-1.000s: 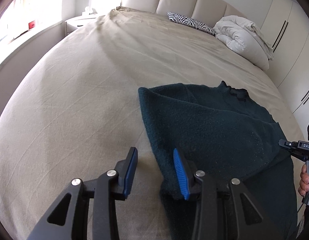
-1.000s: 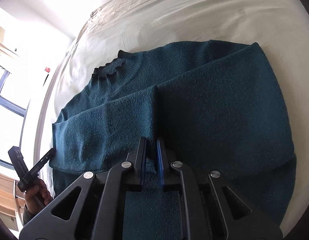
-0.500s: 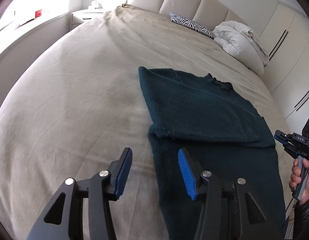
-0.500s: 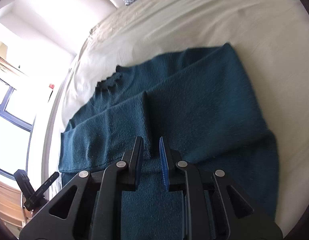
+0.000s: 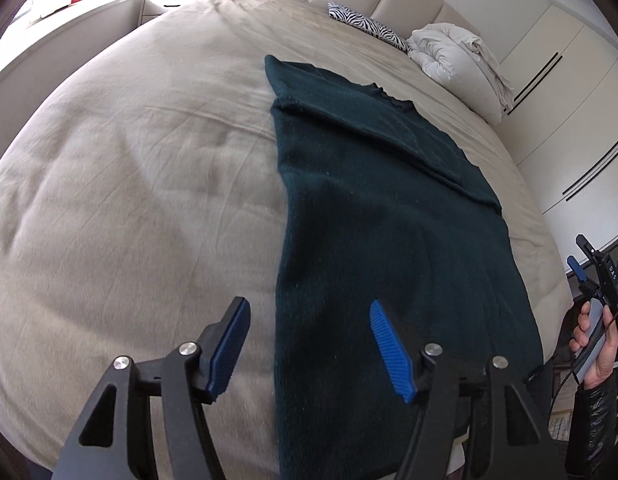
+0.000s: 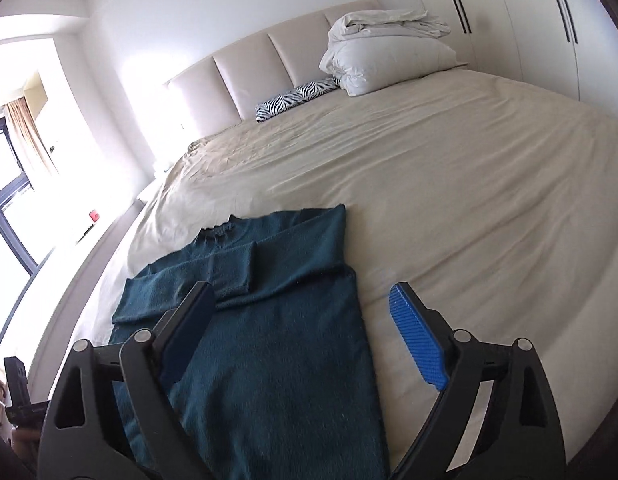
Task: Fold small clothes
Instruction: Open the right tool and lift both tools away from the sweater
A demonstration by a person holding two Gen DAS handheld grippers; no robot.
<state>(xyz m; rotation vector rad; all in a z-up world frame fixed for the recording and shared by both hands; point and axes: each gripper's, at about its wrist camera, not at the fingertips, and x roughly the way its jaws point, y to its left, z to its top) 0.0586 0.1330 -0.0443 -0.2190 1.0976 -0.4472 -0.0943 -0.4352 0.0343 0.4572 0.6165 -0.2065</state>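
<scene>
Lying flat on the beige bed (image 6: 449, 184), the dark teal sweater (image 6: 277, 344) is seen as a long narrow strip, collar toward the headboard. Both sleeves appear to be folded inward across the chest, though the dark knit hides the layering in the left wrist view. The side folds are judged done; the lengthwise fold, hem up to collar, is left. The left gripper (image 5: 311, 346) is held wide open above the hem's left edge, gripping nothing. The right gripper (image 6: 305, 336) is likewise spread wide and empty, over the sweater's right edge.
</scene>
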